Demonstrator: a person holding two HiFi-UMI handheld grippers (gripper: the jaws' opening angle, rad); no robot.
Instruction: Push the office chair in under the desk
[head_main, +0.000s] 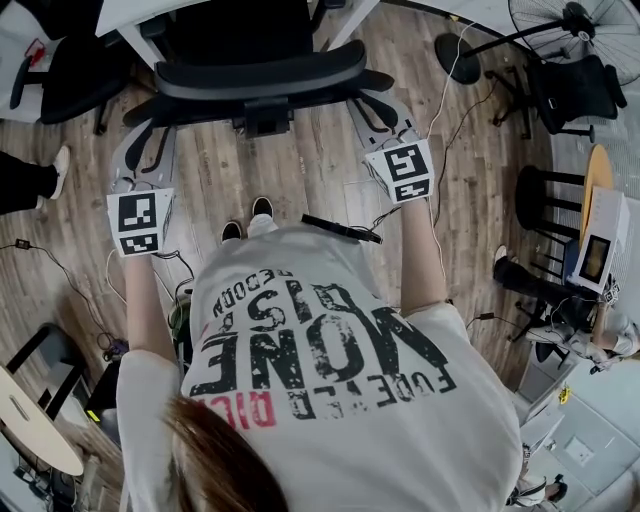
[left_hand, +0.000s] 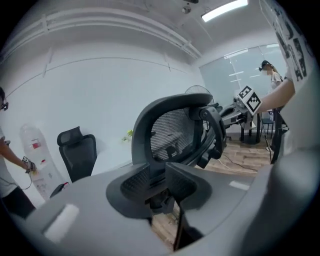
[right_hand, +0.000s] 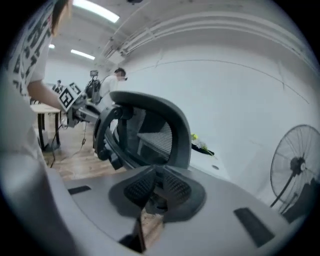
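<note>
Black mesh-backed office chair (head_main: 260, 72) stands at the white desk (head_main: 140, 12), seat beneath it. The left gripper (left_hand: 159, 192) and right gripper (right_hand: 154, 192) are each clamped on its backrest frame (one per side).

Shirt print and coded markers, upper and middle frame

In the head view, the grey T-shirt (head_main: 330, 350) at centre carries worn black block lettering, upside down to the camera. The largest row reads roughly "NONE". The smaller rows above and below it are too distressed to make out, and so is a red word at the lower left. The same print shows as unreadable strips at the upper right of the left gripper view and the upper left of the right gripper view. The left marker cube (head_main: 139, 222) and the right marker cube (head_main: 402, 171) each bear a black-and-white square code pattern. A red label on a white container (left_hand: 35, 150) at the left is too small to read.
</note>
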